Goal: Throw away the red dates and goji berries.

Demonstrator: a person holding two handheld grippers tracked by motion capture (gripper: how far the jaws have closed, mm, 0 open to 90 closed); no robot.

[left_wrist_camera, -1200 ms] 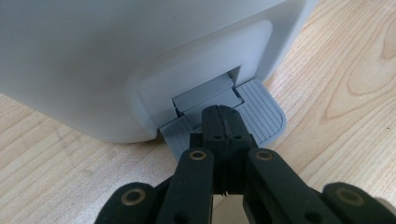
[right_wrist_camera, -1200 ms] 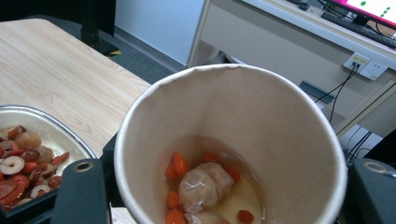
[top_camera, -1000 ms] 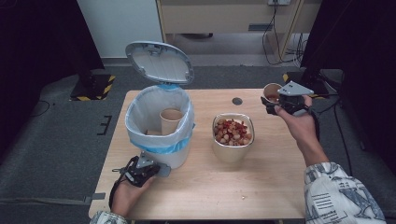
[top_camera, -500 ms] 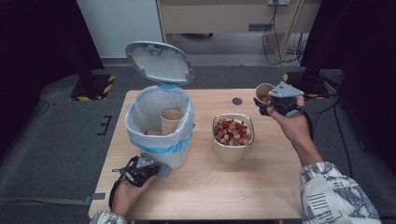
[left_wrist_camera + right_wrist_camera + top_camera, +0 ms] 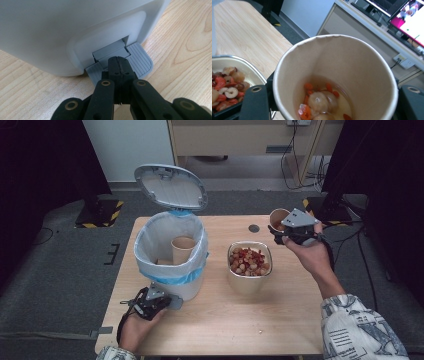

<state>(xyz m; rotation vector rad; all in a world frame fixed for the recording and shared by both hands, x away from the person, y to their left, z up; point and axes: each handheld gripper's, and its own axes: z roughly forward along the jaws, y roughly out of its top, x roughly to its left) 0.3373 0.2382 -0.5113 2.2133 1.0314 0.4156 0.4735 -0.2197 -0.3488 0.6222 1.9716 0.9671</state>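
- My left tongs (image 5: 119, 65) are fully closed with nothing between the jaws, their tips pressing down on the grey pedal (image 5: 140, 61) at the foot of the white bin (image 5: 172, 252). I judge that is what keeps the lid (image 5: 170, 187) tipped up and the lined mouth free.
- My right tongs (image 5: 281, 231) are clamped on a paper cup (image 5: 335, 75), held above the far right corner of the tabletop (image 5: 220, 325), beyond the metal bowl (image 5: 250, 262) of dried fruit.
- The cup's long axis runs nearly upright, mouth upward and leaning a little toward the bin side. Held like that, the liquid and fruit bits (image 5: 322, 102) stay at its bottom.
- A second paper cup (image 5: 183, 249) stands upright inside the bin.
- By my reckoning, the held cup is bound for the open bin, well apart from it now.
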